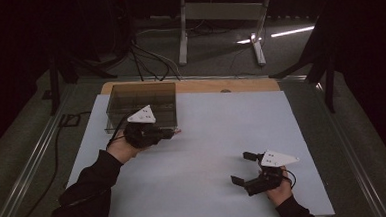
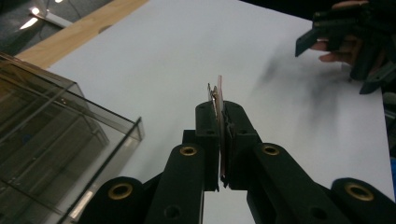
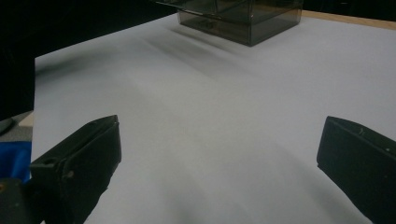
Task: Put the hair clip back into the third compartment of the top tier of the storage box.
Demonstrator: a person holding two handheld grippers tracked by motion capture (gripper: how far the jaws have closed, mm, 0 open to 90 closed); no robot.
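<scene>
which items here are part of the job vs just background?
In the job:
- thin flat card, clamped edge-on in the left tongs
- clear compartment box, next to the left tongs
- right tongs, open and holding nothing, over the white sheet

Just lying about:
- metal stand legs on the floor behind the table
- black cables on the floor

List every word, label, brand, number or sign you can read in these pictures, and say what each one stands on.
None can be read.
Smoked clear box: no label or print shows on its walls.
Thin flat pieces clamped in the left tool: edge-on, no faces to read.
Grey plate on the right tool: small dark dots, no letters.
White table cover: plain.
</scene>
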